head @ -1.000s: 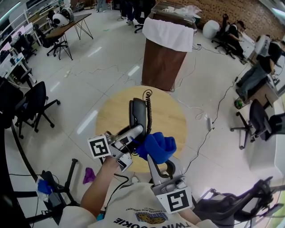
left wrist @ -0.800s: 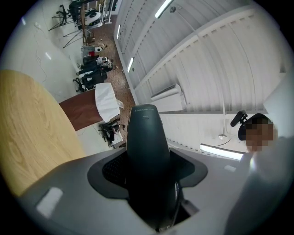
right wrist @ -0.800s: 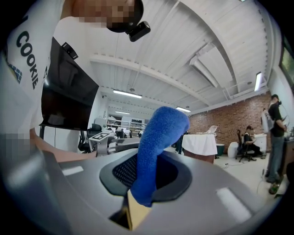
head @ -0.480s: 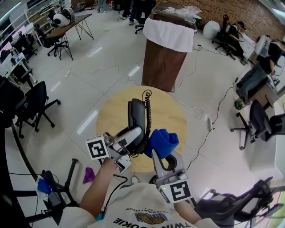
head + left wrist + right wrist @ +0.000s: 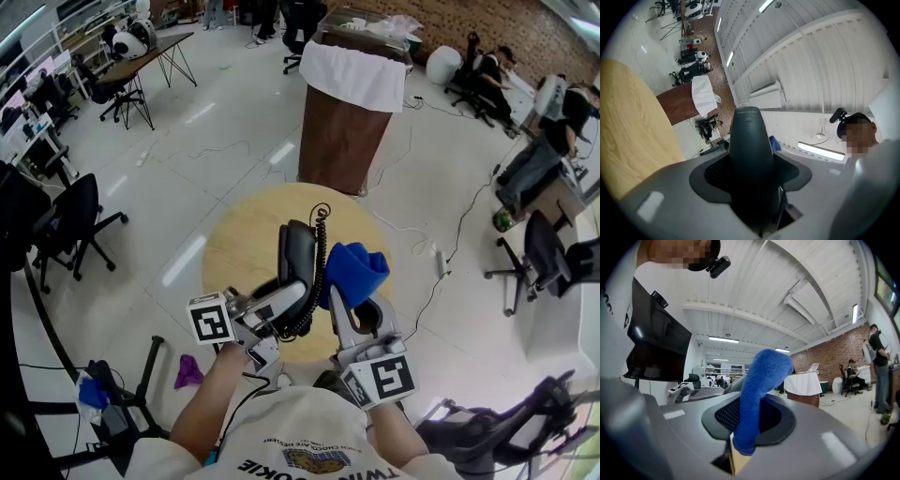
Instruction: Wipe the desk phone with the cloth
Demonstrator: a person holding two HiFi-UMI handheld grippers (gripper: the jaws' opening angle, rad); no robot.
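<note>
A dark grey phone handset [image 5: 299, 255] with a black coiled cord [image 5: 315, 272] is held up over the round wooden table [image 5: 239, 248]. My left gripper [image 5: 283, 305] is shut on the handset's lower part. In the left gripper view the handset [image 5: 751, 150] stands between the jaws of the left gripper [image 5: 757, 197] and points away. A blue cloth [image 5: 355, 268] sticks up from my right gripper [image 5: 354, 314], which is shut on it. The cloth lies against the handset's right side. In the right gripper view the cloth [image 5: 761, 385] rises from the right gripper [image 5: 747, 427]. No phone base is in sight.
A brown bin with a white liner [image 5: 349, 103] stands just beyond the table. Office chairs [image 5: 66, 225] stand at the left and another [image 5: 548, 258] at the right. A cable [image 5: 441, 272] runs over the floor. A purple rag [image 5: 187, 369] lies on the floor.
Both grippers have shifted right and away from me over the table. The cloth has slid from near the handset's lower end up along its right side.
</note>
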